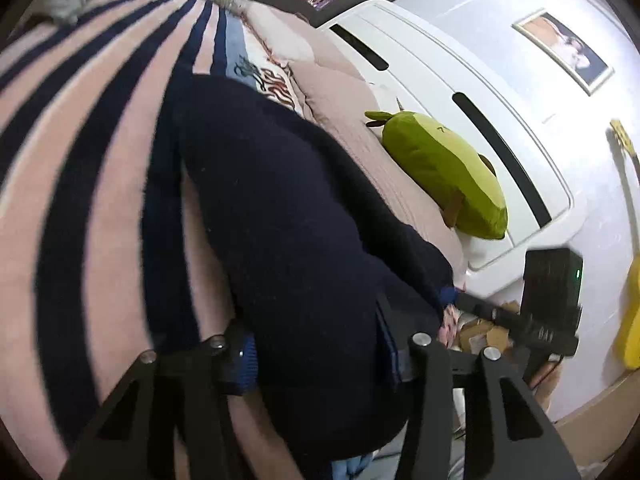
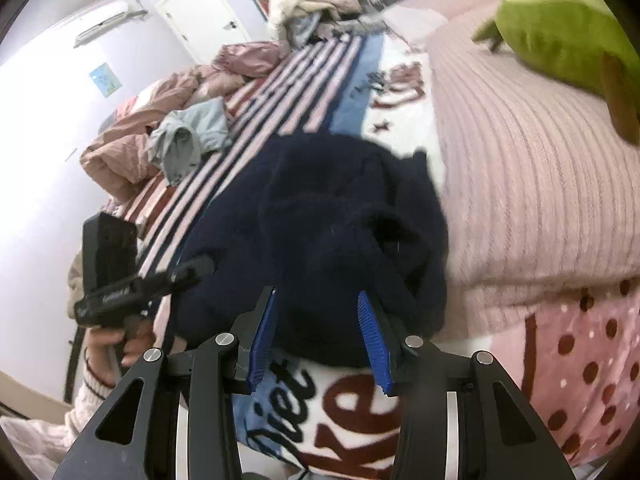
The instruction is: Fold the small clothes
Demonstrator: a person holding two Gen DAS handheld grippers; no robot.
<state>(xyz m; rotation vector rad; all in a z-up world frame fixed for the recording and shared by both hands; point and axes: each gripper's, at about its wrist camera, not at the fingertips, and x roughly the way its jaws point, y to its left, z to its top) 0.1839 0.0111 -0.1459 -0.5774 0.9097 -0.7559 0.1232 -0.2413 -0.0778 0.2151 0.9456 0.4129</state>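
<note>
A dark navy knit garment (image 2: 336, 216) lies bunched on the striped blanket (image 2: 280, 88) of a bed. In the right wrist view my right gripper (image 2: 324, 340) is open, and its blue-padded fingers (image 2: 370, 340) straddle the garment's near edge. In the left wrist view the same garment (image 1: 300, 220) fills the middle and passes between the fingers of my left gripper (image 1: 320, 364), which stand apart around it. The left gripper (image 2: 200, 268) also shows in the right wrist view, its tip at the garment's left edge. The right gripper's tip (image 1: 452, 296) touches the garment's right edge in the left wrist view.
A grey-blue garment (image 2: 192, 136) lies crumpled on the striped blanket further up the bed. A pink ribbed cover (image 2: 520, 160) and a green plush toy (image 2: 568, 28) lie to the right. A pink quilt (image 2: 160, 96) is heaped at the left. A white headboard (image 1: 460, 92) is behind.
</note>
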